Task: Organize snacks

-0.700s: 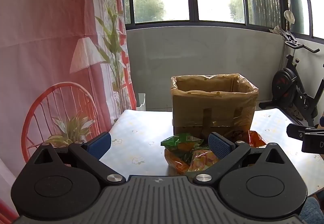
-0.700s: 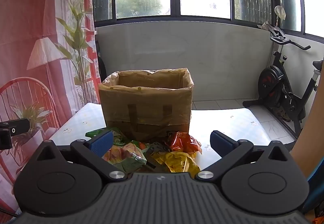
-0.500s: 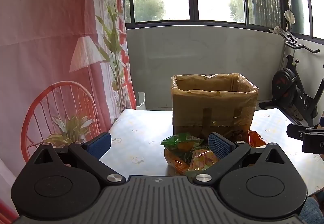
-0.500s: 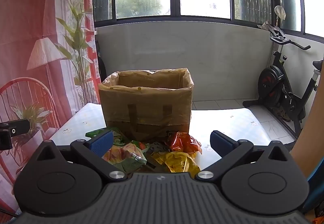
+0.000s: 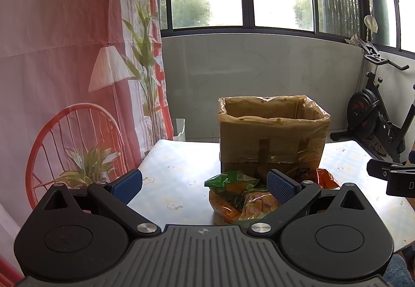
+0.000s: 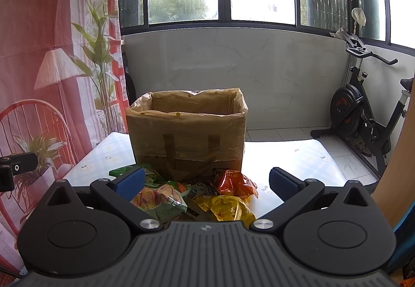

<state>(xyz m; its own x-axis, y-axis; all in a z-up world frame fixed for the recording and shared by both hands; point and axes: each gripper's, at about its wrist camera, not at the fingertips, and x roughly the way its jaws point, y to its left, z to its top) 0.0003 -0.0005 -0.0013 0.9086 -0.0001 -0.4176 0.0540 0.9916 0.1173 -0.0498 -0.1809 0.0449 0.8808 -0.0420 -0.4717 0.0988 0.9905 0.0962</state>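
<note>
While both grippers hover over the table [image 5: 176, 178], nothing is gripped: the left gripper [image 5: 203, 184] has its jaws spread wide, pointing left of the snacks [image 5: 241, 196], and the right gripper [image 6: 206, 182] gapes just as wide with the snacks [image 6: 197, 196] piled between its fingers, untouched. They lie heaped against the front of the open bag [image 6: 186, 131], mid-table.

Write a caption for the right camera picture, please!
Open right gripper hovers over a pile of snack packets before a brown bag on the table.
</note>
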